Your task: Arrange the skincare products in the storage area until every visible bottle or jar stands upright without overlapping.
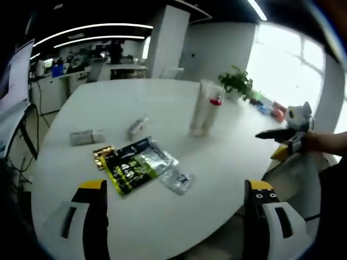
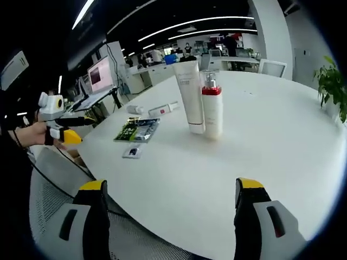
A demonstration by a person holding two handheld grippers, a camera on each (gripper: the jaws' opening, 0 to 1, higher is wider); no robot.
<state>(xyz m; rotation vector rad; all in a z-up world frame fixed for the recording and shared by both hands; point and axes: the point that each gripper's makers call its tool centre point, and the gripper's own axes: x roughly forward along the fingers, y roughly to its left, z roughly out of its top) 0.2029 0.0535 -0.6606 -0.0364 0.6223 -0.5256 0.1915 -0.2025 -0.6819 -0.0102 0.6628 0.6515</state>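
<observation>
Standing upright mid-bench [image 2: 282,135]: white tube [image 2: 188,95] touching pump bottle [image 2: 212,105]. Sachets [image 1: 135,165] at 8 o'clock; open office behind. Both claws [image 1: 176,208] [image 2: 171,208] gape apart, holding nothing.

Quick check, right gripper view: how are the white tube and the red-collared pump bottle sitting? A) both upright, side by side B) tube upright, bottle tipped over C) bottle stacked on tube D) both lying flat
A: the white tube and the pump bottle both stand upright next to each other on the white table, neither tipped nor stacked.
</observation>
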